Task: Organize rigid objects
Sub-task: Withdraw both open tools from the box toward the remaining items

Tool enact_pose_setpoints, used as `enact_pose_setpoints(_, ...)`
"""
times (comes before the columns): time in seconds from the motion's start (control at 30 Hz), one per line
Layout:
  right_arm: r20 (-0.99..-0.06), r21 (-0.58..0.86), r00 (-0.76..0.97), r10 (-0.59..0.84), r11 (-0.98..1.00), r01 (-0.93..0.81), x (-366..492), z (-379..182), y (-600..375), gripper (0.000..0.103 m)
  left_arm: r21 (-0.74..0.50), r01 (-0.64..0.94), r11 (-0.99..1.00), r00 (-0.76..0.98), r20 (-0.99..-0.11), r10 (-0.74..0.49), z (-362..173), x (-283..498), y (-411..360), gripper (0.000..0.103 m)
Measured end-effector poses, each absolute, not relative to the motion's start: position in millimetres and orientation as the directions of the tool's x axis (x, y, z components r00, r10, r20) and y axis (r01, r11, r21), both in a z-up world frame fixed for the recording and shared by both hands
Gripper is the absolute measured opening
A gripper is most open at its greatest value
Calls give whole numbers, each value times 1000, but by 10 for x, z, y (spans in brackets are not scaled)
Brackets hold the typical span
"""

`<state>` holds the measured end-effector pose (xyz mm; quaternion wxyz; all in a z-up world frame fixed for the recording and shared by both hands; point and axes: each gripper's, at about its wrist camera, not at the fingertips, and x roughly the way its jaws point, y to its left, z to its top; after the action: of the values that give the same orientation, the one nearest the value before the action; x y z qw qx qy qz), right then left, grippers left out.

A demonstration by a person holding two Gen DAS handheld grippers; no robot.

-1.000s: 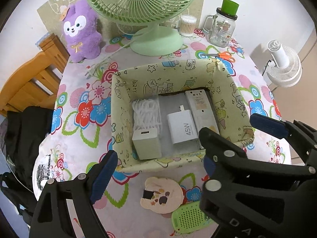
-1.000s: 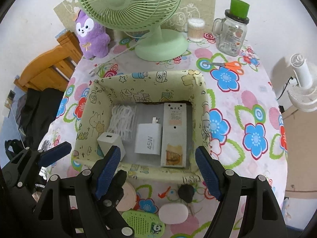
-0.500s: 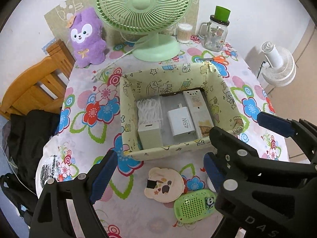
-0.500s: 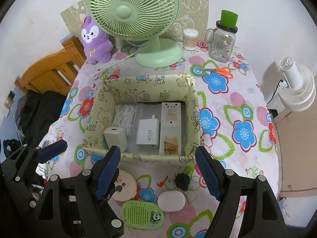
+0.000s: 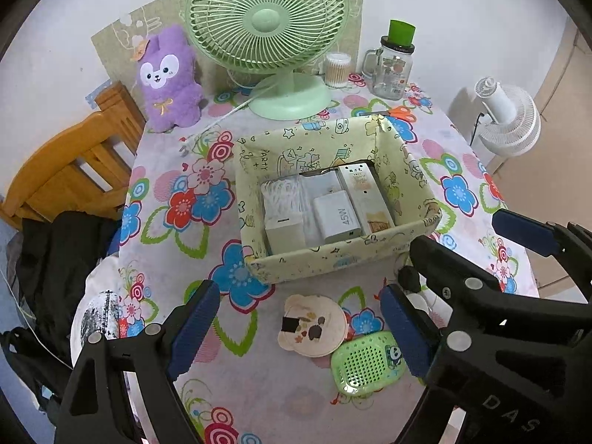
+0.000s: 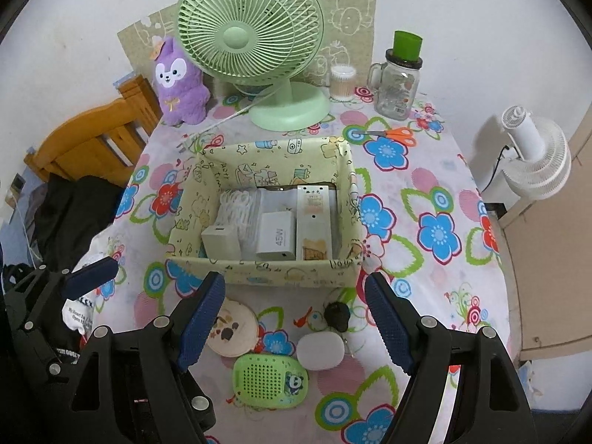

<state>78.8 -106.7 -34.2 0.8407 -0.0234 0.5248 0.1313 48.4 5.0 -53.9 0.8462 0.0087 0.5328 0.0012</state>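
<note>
A pale yellow cartoon-print box (image 5: 333,255) (image 6: 259,270) holds a white 45W charger (image 5: 338,216) (image 6: 277,236), a small white cube charger (image 5: 284,233), a coiled white cable (image 6: 236,203) and a long white remote (image 6: 314,222). In front of it on the table lie a round bear-shaped disc (image 5: 314,323) (image 6: 231,327), a green perforated case (image 5: 366,362) (image 6: 270,379), a white oval object (image 6: 320,351) and a black key fob (image 6: 336,316). My left gripper (image 5: 299,329) and right gripper (image 6: 292,325) are open, empty, above these loose items.
A green desk fan (image 6: 255,37), purple plush (image 6: 179,81), glass mug jar with green lid (image 6: 397,81), cotton swab tub (image 6: 342,81) and orange scissors (image 6: 388,134) stand behind the box. A wooden chair (image 5: 74,170) is at left, a white fan (image 6: 532,155) at right.
Both grippers have pulled back and up from the box, so the loose items in front of it have come into view. Both stay open and empty.
</note>
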Motion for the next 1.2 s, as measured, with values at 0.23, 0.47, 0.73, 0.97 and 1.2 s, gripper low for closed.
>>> enact_pose_setpoints(0.23, -881, 74, 442, 169, 972, -223, 622, -280, -1065, 81, 19, 27, 999, 444, -896, 5, -517, 361, 84, 90)
enact_pose_setpoints(0.47, -878, 47, 458, 137, 978, -203, 485, -273, -1077, 81, 28, 44, 999, 449, -894, 6, -553, 284, 101, 90)
enact_pose_setpoints(0.73, -870, 24, 479, 115, 981, -192, 404, -289, -1132, 81, 34, 57, 998, 439, -898, 5, -616, 272, 77, 91)
enact_pose_setpoints(0.97, -874, 39, 465, 139, 975, -218, 458, -405, -1186, 81, 31, 39, 999, 428, -904, 12, -722, 304, 36, 91)
enact_pose_setpoints(1.2, -881, 56, 443, 167, 966, -253, 504, -581, -1195, 81, 16, 24, 1000, 394, -919, 5, -912, 329, 78, 91)
